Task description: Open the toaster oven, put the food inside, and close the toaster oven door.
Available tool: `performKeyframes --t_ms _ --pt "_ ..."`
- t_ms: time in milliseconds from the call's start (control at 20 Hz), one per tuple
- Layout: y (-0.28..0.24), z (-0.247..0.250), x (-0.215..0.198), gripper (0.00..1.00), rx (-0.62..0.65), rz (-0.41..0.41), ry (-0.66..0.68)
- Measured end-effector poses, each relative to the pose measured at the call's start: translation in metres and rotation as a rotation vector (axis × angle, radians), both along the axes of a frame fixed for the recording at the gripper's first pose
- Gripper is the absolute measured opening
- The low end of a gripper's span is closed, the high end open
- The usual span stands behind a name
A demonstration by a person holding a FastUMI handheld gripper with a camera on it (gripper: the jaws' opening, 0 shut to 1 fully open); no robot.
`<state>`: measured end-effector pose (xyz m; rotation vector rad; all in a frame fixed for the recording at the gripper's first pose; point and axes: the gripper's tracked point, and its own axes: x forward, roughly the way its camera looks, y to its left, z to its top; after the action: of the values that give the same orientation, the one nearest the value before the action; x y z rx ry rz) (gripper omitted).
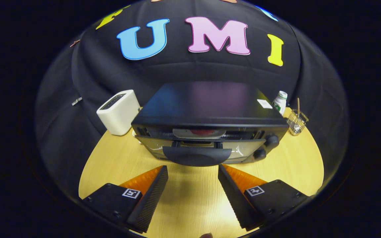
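Hand-held gripper (193, 170) spread wide, nothing between its fingers, held above a pale wood-grain table (296, 165). Just ahead of the fingertips, centred between them: the toaster oven (210, 112), a black box with a flat, glossy top that carries a small white sticker (264, 103) toward its far right corner. Door (203, 148) hinged at the bottom and tilted outward, partly open, with a gap along its top edge; glass panel reflective, framed in silvery metal. A broad dark curved handle (197, 155) sits on the door's edge nearest the fingertips, close to them but apart. Through the gap, a pale plate (198, 133) with something red on it rests on a wire rack inside; the food itself is too hidden to identify. Two dark round knobs (266, 147) stacked on the front panel, ahead and right of the fingers. Ahead-left, beside the oven: a white rounded-box appliance (119, 112) with a dark slot on top. Beyond the oven to the right: a white bottle (280, 102) with green on it, and a clear glass jar (296, 123) holding a thin stick.
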<state>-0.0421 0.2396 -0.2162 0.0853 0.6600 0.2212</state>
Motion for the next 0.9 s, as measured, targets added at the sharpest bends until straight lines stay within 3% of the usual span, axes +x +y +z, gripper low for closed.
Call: performKeyframes --t_ms 150,550,900 --pt "-0.006 0.036 0.024 0.99 -0.018 0.008 -0.122" --pt "-0.037 0.151 0.026 0.98 0.005 -0.030 -0.435" --pt "-0.086 0.232 0.032 0.98 0.025 -0.094 -0.584"
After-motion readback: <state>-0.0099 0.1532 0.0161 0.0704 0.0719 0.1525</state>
